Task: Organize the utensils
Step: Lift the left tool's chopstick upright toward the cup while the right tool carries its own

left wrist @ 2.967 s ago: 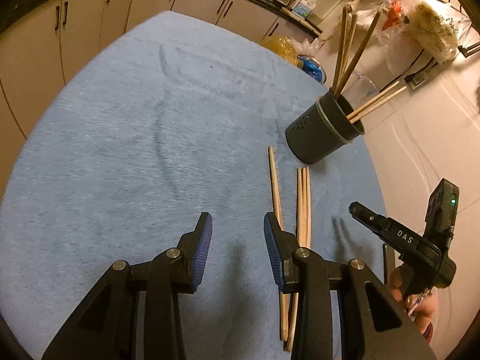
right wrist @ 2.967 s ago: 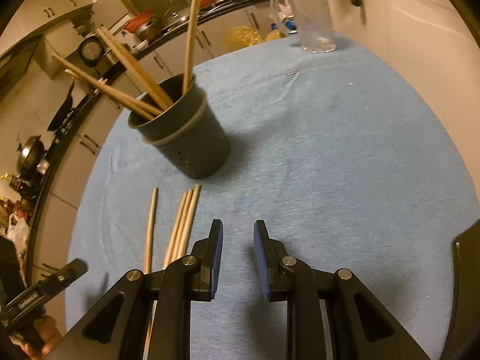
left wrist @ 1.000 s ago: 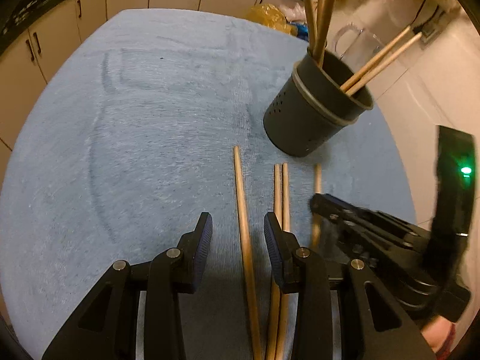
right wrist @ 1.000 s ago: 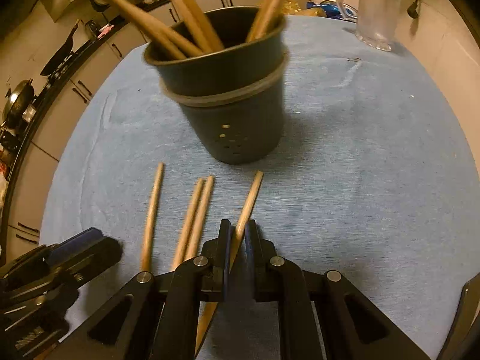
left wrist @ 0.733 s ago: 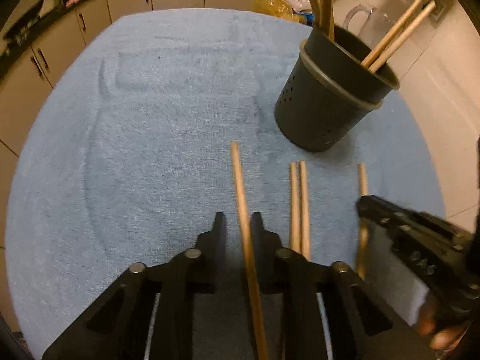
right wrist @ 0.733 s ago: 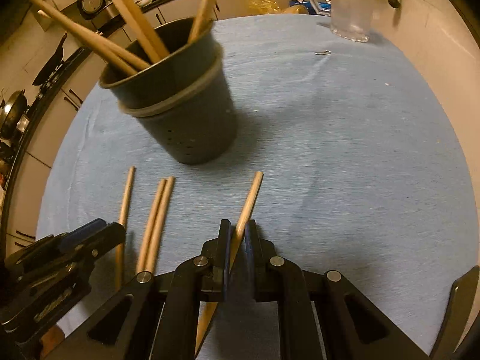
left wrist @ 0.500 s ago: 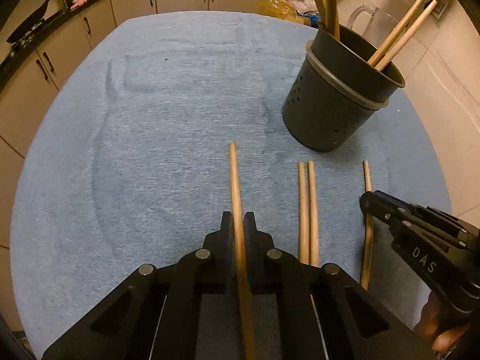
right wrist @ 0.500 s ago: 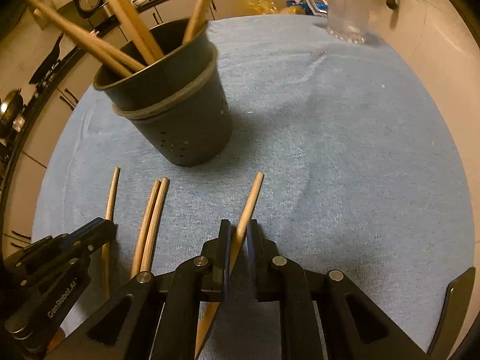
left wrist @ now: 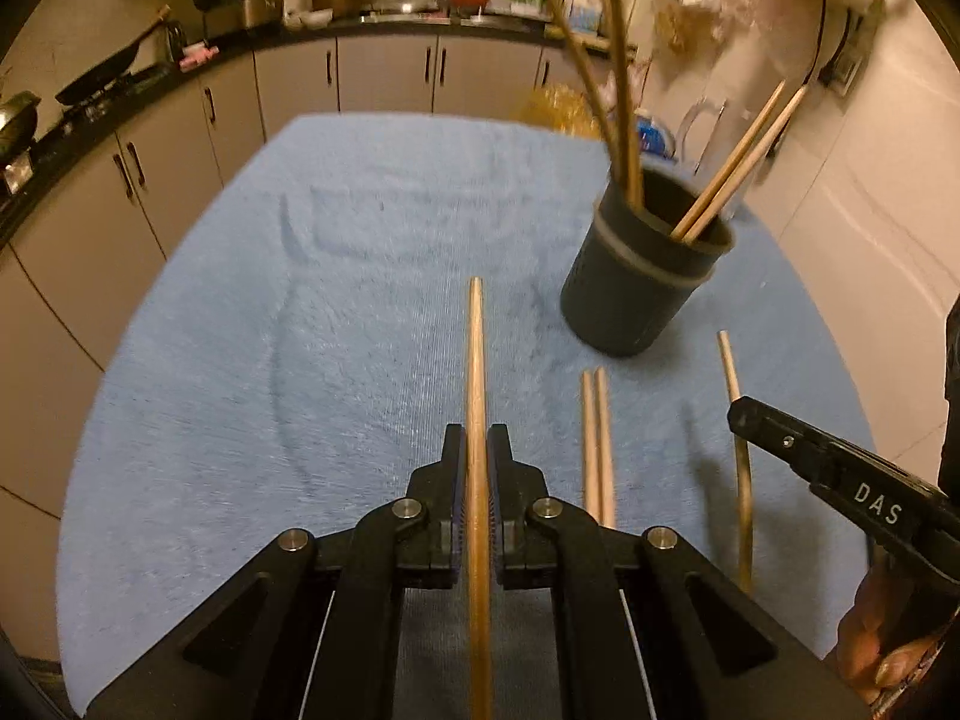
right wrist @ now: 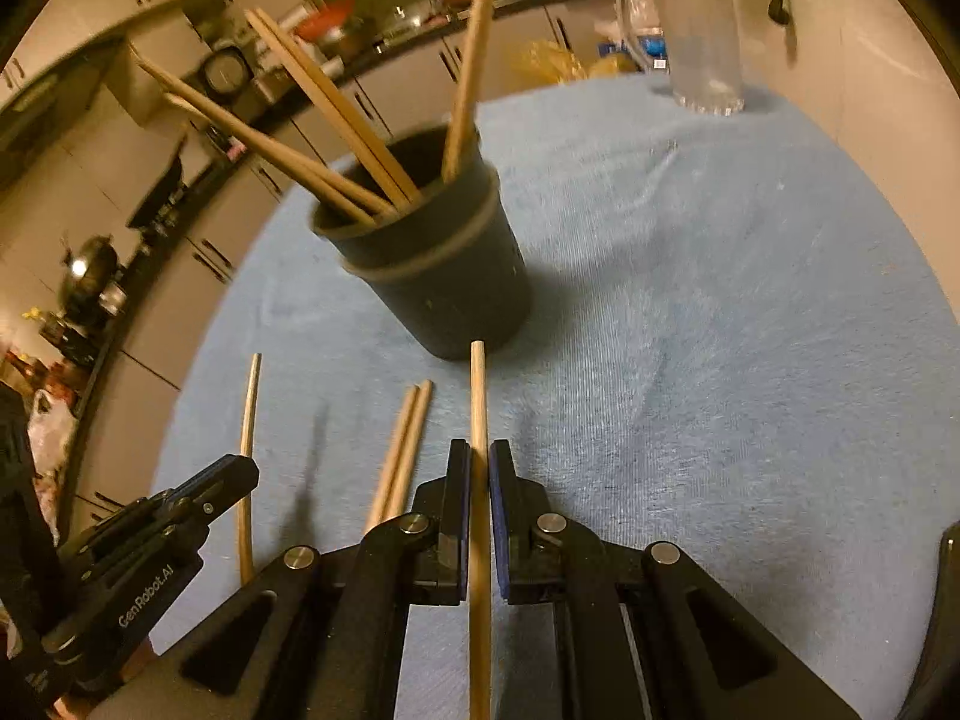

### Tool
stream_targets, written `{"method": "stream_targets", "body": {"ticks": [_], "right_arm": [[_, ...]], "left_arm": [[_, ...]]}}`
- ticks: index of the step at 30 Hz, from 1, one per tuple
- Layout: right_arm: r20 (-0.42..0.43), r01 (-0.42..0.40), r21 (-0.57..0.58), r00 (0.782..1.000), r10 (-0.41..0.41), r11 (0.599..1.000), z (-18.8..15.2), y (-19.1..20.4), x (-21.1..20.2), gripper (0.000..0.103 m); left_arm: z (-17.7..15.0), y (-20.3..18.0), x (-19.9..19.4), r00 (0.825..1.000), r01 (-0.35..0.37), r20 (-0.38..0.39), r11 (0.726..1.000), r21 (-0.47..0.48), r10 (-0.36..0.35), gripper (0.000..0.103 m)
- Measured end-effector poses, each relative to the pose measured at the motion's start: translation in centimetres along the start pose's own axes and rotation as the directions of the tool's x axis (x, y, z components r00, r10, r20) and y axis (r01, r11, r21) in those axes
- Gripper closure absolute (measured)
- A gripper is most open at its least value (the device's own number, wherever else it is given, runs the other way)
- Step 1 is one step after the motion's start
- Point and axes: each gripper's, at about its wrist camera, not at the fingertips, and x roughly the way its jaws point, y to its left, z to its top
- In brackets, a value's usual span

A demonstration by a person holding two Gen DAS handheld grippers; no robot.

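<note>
Both chopsticks now lifted, left tool point(left wrist: 477, 468) and right tool point(right wrist: 478, 474) level

Dim warm indoor light, yellow cast. Heavy fisheye bend, black vignette at corners. Motion blur on holder point(right wrist: 432, 264) and background; soft shadows on cloth point(left wrist: 240, 420).

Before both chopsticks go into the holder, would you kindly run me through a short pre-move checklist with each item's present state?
1. Left gripper shut on its chopstick: ok.
2. Right gripper shut on its chopstick: ok.
3. Holder upright on the blue cloth: ok.
4. Room in the holder's mouth beside the chopsticks already in it: ok.
5. Loose pair apart from both grippers: ok.
6. Held chopsticks lifted off the cloth: cannot tell.
</note>
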Motion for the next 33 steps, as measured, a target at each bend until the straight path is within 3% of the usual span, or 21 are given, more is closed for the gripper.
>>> {"method": "stream_targets", "body": {"ticks": [11,33], "right_arm": [[0.224,-0.037,-0.072,0.973,0.052,0.997,-0.8,3.0,-8.1,0.096],[0.344,-0.046,-0.062,0.937,0.064,0.997,-2.8,2.9,-13.7,0.096]], "left_arm": [[-0.2,-0.3,-5.8,0.993,0.023,0.118,1.000,0.020,-0.025,0.097],[-1.3,-1.5,-12.3,0.972,0.043,0.230,0.999,0.021,-0.047,0.097]]}}
